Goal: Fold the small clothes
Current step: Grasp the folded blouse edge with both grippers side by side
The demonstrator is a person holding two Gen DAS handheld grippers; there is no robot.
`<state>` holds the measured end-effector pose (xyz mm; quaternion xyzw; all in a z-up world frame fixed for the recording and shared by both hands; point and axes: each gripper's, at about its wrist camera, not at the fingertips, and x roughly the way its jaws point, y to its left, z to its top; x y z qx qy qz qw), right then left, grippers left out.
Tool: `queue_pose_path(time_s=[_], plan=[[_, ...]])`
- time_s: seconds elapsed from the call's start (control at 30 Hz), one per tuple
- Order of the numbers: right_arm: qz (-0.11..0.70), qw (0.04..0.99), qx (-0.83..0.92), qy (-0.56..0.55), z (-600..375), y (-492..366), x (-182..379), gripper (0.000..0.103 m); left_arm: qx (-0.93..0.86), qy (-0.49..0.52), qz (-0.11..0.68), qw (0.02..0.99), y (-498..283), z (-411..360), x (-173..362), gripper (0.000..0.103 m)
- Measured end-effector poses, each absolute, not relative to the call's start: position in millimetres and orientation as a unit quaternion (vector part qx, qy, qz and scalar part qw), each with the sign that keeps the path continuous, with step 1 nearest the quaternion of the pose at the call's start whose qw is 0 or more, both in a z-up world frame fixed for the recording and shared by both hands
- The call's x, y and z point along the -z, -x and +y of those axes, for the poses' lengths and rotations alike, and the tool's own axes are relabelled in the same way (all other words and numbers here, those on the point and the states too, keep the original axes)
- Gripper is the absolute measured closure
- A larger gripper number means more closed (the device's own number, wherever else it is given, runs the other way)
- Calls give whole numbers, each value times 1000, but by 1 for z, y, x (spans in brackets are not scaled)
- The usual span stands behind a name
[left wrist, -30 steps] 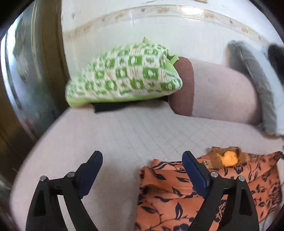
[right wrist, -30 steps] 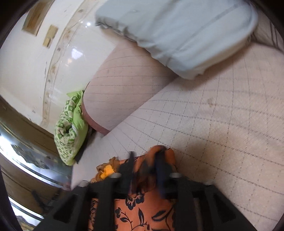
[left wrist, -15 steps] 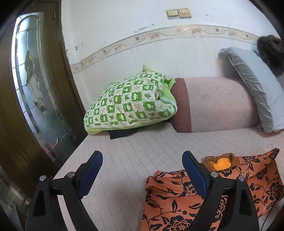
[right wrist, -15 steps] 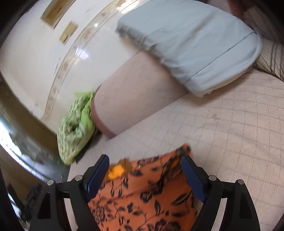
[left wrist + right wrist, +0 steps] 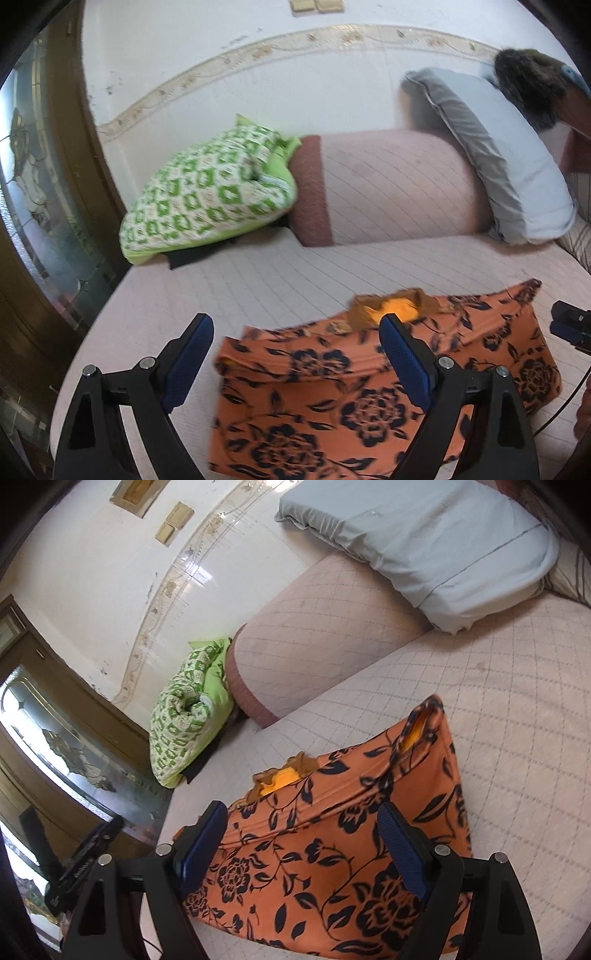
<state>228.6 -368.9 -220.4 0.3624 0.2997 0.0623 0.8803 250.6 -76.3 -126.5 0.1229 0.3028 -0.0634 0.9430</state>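
Observation:
A folded orange garment with dark blue flowers point(image 5: 332, 398) lies flat on the pale quilted bed point(image 5: 258, 280), its yellow-lined neck opening point(image 5: 395, 306) at the far edge. My left gripper point(image 5: 295, 343) hovers open above the garment's left part, with nothing between its blue pads. In the right wrist view the same garment point(image 5: 314, 849) spreads below my right gripper point(image 5: 303, 823), which is also open and holds nothing. Each gripper shows at the edge of the other's view: the right gripper point(image 5: 570, 328) and the left gripper point(image 5: 85, 860).
A green-and-white patterned pillow point(image 5: 210, 195), a pink bolster point(image 5: 388, 188) and a grey-blue pillow point(image 5: 509, 158) line the wall at the head of the bed. A dark wooden door with glass point(image 5: 40, 206) stands at the left. Bare quilt point(image 5: 517, 720) stretches right of the garment.
The right gripper, shut on the garment's far corner a second ago, has opened and let it go. Both grippers have drawn back and up, so more of the garment shows.

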Motion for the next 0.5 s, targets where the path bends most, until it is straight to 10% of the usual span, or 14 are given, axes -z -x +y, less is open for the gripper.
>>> queue_pose_path(time_s=[0.5], plan=[[312,869,-79,-375,-378,-229,243,17,72,-137,355,922,-240,-127,184,12]])
